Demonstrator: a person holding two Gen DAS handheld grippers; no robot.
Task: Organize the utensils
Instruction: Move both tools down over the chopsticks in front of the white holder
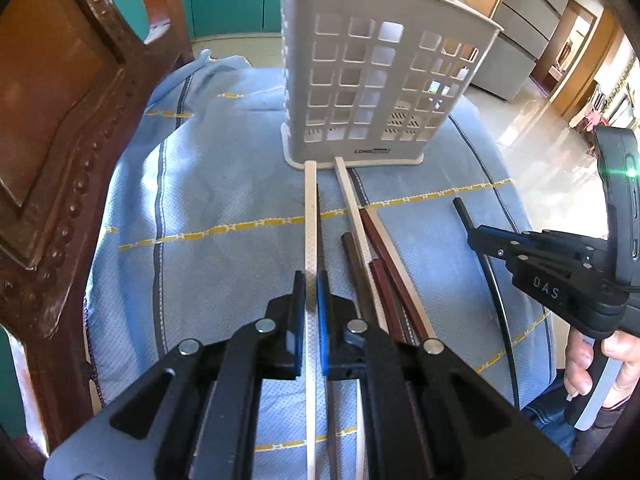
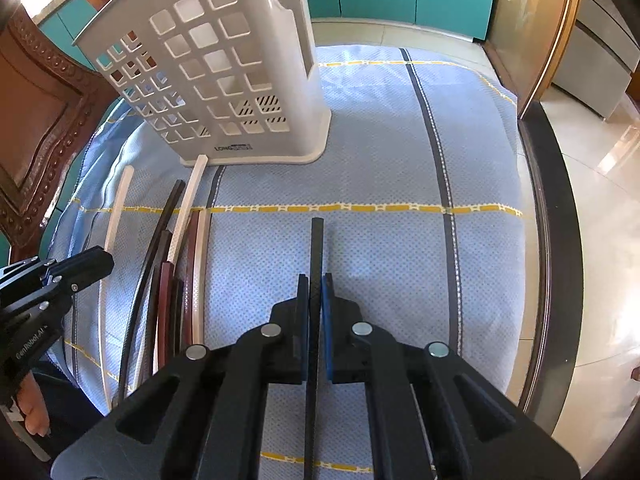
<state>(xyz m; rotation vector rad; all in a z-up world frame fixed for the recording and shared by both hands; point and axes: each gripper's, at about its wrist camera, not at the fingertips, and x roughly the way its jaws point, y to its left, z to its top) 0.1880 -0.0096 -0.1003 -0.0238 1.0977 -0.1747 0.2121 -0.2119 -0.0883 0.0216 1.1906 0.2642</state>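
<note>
while the left gripper (image 1: 311, 280) is clamped on a cream chopstick (image 1: 310, 216) whose far end reaches the base of the white utensil holder (image 1: 360, 80), the right gripper (image 2: 316, 280) is clamped on a black chopstick (image 2: 316, 248); other chopsticks (image 2: 172, 272) lie loose on the blue cloth (image 2: 380, 140) between them; the holder stands upright.

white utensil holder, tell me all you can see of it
The white utensil holder is a tall plastic caddy with square cut-outs in its walls, a slotted floor and a flat base bearing a dark logo. It stands upright and looks empty on the blue cloth; two pale chopstick tips reach its base.
</note>
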